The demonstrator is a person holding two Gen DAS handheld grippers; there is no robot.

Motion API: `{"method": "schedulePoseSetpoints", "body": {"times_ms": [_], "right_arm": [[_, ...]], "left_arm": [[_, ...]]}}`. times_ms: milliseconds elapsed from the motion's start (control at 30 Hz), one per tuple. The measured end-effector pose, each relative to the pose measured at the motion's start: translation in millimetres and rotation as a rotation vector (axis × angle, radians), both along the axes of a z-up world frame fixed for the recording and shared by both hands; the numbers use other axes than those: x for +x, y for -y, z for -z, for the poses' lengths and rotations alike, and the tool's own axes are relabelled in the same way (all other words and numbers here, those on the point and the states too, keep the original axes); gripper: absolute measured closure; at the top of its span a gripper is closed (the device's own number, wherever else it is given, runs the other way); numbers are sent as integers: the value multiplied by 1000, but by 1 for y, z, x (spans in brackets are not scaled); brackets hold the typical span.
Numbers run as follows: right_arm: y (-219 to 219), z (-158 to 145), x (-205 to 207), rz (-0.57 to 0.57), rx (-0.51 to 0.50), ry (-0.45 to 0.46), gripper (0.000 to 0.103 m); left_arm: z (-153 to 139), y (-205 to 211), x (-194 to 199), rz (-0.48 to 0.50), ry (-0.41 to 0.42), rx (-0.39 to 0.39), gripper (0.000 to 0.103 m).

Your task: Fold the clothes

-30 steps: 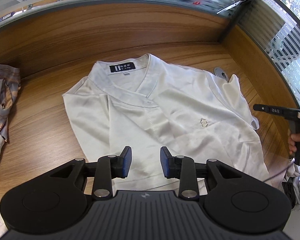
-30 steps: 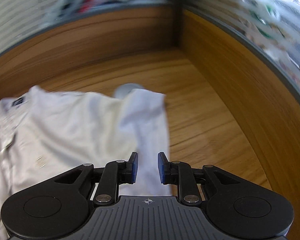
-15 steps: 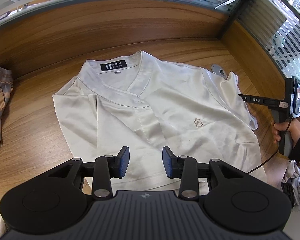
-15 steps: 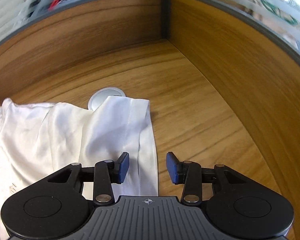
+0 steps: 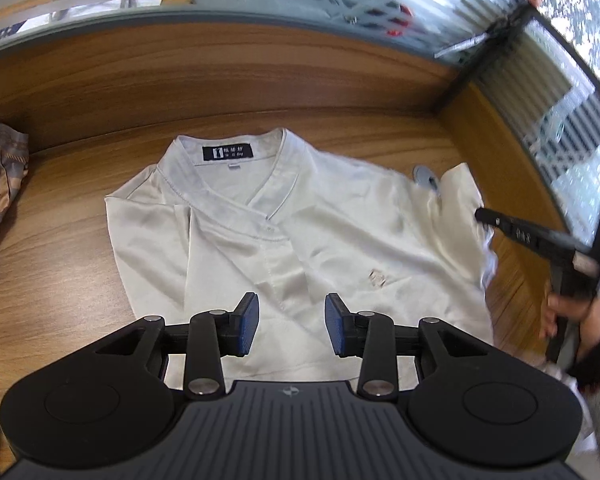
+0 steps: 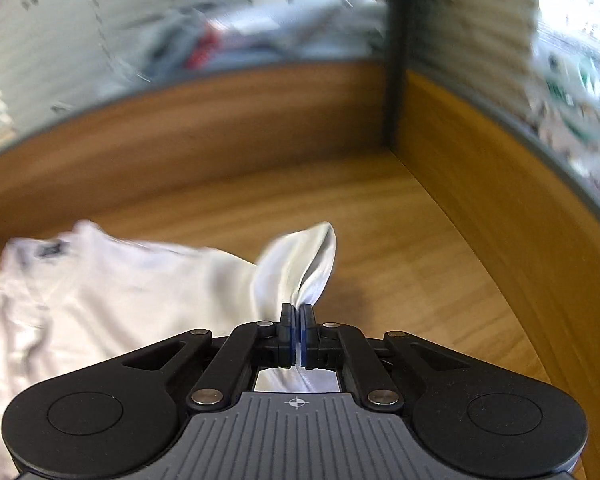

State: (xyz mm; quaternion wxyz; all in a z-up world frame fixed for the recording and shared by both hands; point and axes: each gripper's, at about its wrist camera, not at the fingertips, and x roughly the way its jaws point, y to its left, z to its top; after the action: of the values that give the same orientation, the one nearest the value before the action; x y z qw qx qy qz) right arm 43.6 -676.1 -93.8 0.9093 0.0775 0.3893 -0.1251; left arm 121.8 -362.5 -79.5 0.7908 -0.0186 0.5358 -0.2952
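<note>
A cream satin shirt (image 5: 300, 240) lies face up on the wooden desk (image 5: 60, 260), its collar and black label toward the back wall. My left gripper (image 5: 292, 322) hovers open over the shirt's lower front, and its blue pads touch no cloth. In the right wrist view my right gripper (image 6: 297, 320) is shut on the shirt's right sleeve (image 6: 308, 260), which stands up in a peak off the desk. From the left wrist view the right gripper (image 5: 484, 216) reaches in at the sleeve edge, held by a person's hand (image 5: 572, 312).
A brown patterned garment (image 5: 0, 184) is heaped at the desk's left edge. A round metal grommet (image 5: 424, 174) sits behind the sleeve. Wooden panels (image 6: 500, 200) with glass above wall the desk at the back and right, meeting in a corner.
My right gripper went from open around the sleeve edge to shut on it and lifted it into a peak. The left gripper spread slightly wider and stayed over the hem.
</note>
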Motion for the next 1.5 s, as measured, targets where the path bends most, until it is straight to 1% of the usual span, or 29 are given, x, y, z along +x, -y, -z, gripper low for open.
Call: {"method": "schedulePoseSetpoints", "body": {"times_ms": [100, 200, 300, 467, 567, 633, 667, 700, 833, 1000, 1233, 1367, 1500], "right_arm": [[-35, -18, -5, -73, 4, 27, 99], [-74, -22, -8, -154, 18, 26, 99], [-109, -16, -5, -218, 12, 12, 99], [-149, 1, 2, -255, 61, -4, 98], [-165, 8, 1, -269, 74, -27, 95], [-170, 3, -10, -280, 73, -16, 90], [-172, 0, -17, -281, 69, -10, 83], [-172, -3, -24, -280, 64, -4, 80], [-165, -12, -55, -250, 59, -11, 80], [-157, -16, -104, -171, 55, -37, 80], [-139, -4, -177, -28, 33, -99, 80], [-125, 5, -220, 61, 8, -136, 80], [-107, 12, -257, 137, -13, -162, 80]], "left_arm": [[-4, -1, 2, -17, -13, -28, 59], [-6, -1, 1, -25, -17, -41, 57], [-7, -3, -2, -28, -13, -42, 56], [-8, -10, -4, -44, -5, -34, 56], [-6, -13, -4, -56, 4, -15, 56], [-4, -13, -3, -56, 14, -3, 56], [-2, -12, -3, -55, 17, 3, 56], [0, -11, -3, -52, 20, 9, 56], [11, -2, -2, -23, 34, 39, 56], [29, 15, 1, 14, 56, 63, 56], [54, 44, 8, 60, 65, 77, 56], [66, 58, 10, 47, 81, 111, 56], [74, 67, 12, 28, 80, 121, 56]]}}
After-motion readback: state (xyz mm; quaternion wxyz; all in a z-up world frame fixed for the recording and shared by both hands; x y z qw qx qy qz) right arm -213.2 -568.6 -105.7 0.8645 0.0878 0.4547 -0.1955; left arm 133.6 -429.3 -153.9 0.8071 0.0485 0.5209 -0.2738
